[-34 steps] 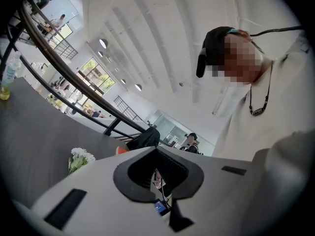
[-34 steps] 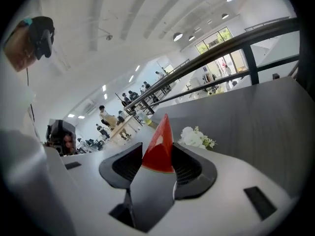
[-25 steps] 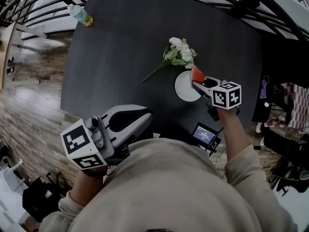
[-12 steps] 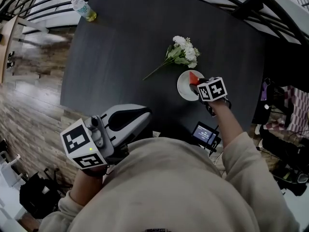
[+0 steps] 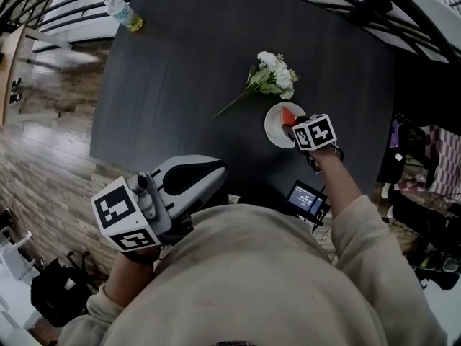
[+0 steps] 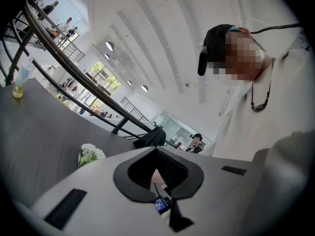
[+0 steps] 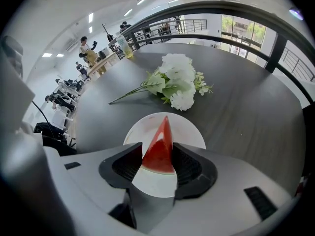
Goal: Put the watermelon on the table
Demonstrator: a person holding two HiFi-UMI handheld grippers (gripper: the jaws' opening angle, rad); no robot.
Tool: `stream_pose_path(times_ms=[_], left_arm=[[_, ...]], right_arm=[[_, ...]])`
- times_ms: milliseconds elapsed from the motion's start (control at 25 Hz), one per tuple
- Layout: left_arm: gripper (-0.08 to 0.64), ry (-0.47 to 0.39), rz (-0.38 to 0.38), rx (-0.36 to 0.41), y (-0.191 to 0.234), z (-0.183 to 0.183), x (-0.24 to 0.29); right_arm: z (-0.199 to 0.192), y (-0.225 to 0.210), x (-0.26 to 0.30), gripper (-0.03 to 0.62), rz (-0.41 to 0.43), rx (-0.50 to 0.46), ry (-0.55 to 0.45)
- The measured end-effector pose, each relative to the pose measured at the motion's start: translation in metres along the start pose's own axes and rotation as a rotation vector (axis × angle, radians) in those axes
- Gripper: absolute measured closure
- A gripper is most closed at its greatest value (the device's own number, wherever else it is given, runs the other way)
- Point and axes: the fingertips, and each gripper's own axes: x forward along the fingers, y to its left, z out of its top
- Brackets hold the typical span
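Right gripper view: shows the right gripper (image 7: 157,156) tilted steeply down, jaws fairly wide yet pressed on both flanks of a red triangular watermelon wedge (image 7: 161,141), tip pointing far, rind edge near. Hangs over a round white plate (image 7: 192,132) on the dark grey worktop (image 7: 246,107), just near of a bunch of white flowers with green stems (image 7: 177,85). Cannot tell about contact between wedge base and plate.

Judged risks from here:
- Could drop, topple onto a flank or bounce off the rim if released too high.
- Could stick to one pad and get dragged toward the plate edge if opened unevenly, given wet flesh.
- Could skid the light plate or bruise the soft flesh if pushed down harder.
- Could knock the wedge over, or brush the flowers, if pulled away on a slant rather than straight back.

Left gripper view: shows the left gripper (image 6: 157,154) with jaws closed tip to tip on nothing, kept near the body and well apart from the plate; little hazard from that side.
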Motion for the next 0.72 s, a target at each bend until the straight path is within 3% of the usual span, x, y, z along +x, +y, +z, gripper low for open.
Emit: stream_pose_path(times_ms=[520,720], left_arm=[[0.554,0.012,0.0,0.01,-0.0048,-0.0056,-0.0023],[0.554,0.017,-0.003,0.008,-0.0031,-0.0075,-0.0041]], right_arm=[[-0.0059,0.0045,0.0035,0.387,0.006,-0.003,0.001],[-0.0086,0.0085,0.005,0.357,0.029,0.005,0.0]])
